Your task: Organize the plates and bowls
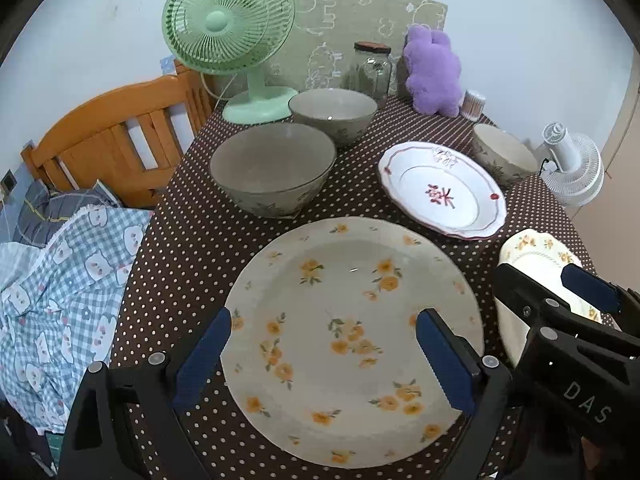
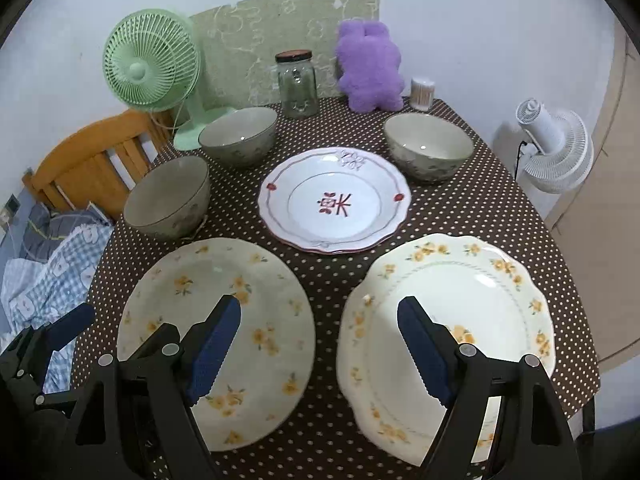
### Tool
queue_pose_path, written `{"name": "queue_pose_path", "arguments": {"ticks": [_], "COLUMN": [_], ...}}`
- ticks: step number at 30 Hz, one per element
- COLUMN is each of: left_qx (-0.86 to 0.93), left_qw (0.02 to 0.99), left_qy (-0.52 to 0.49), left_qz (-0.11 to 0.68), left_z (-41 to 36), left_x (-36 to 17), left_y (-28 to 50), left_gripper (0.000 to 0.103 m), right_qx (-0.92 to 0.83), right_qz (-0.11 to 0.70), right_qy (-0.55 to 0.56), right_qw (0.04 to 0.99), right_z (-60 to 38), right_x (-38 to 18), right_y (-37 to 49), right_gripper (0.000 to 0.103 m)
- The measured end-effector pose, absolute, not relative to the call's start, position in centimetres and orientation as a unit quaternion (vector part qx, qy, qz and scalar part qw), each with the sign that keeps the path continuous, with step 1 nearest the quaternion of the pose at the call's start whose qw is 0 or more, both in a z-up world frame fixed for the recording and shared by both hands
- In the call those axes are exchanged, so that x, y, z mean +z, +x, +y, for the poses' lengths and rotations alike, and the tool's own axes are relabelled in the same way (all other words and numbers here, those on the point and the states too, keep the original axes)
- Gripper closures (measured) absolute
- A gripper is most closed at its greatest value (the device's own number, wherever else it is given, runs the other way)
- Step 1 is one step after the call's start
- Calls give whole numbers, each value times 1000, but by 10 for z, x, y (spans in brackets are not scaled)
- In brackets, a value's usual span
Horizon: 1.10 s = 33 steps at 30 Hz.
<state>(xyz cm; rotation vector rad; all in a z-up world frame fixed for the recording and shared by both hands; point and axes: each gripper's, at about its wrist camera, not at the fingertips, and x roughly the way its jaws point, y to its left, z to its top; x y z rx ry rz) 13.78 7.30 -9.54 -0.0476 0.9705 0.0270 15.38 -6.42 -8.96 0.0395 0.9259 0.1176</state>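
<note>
The table (image 2: 460, 208), under a brown polka-dot cloth, carries 3 plates and 3 bowls, none stacked yet.

Largest are the 2 yellow-flowered plates at the near edge: the round flowered plate (image 1: 352, 340) on the left and the scalloped cream plate (image 2: 444, 340) on the right, lying flat and just apart. Behind and between them sits the white plate with the red motif (image 2: 334, 200). All look glazed ceramic: stiff, fairly heavy, slippery and likely to chip, so the rim is the only hold, best pinched at the near edge.

The 3 grey-green bowls are smaller: the near left bowl (image 2: 168, 198), the back left bowl (image 2: 238, 136) and the right bowl (image 2: 428, 146). Each should take a pinch over its wall.

The left gripper (image 1: 324, 360) hangs above the round plate, jaws wide with nothing between them. The right gripper (image 2: 320, 344) hangs over the gap between the 2 flowered plates, jaws wide and empty too.
</note>
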Motion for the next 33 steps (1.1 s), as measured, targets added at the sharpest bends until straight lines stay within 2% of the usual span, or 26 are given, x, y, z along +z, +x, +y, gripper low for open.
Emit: {"name": "queue_pose_path", "arguments": {"ticks": [12,19,24,33], "left_qx": [33,44,50,55], "left_qw": [860,851,842,835], "left_qy": [-38,-40,-49,-46], "left_qz": [507,521,534,546], "left_z": [97,106,112,115], "left_x": [-128,-141,-152,-162], "left_y": [153,160,168,176], "left_gripper": [16,18,26,29], "right_qx": [73,79,76,82], "right_qz": [478,499,512,532], "right_qy": [-3,-2,-1,4], "right_qw": [875,863,856,843], "right_z": [-35,-27,-26,-21], "right_x": [-120,-138,-148,-161], "right_y": [176,190,198,210], "right_gripper": [20,24,25,33]}}
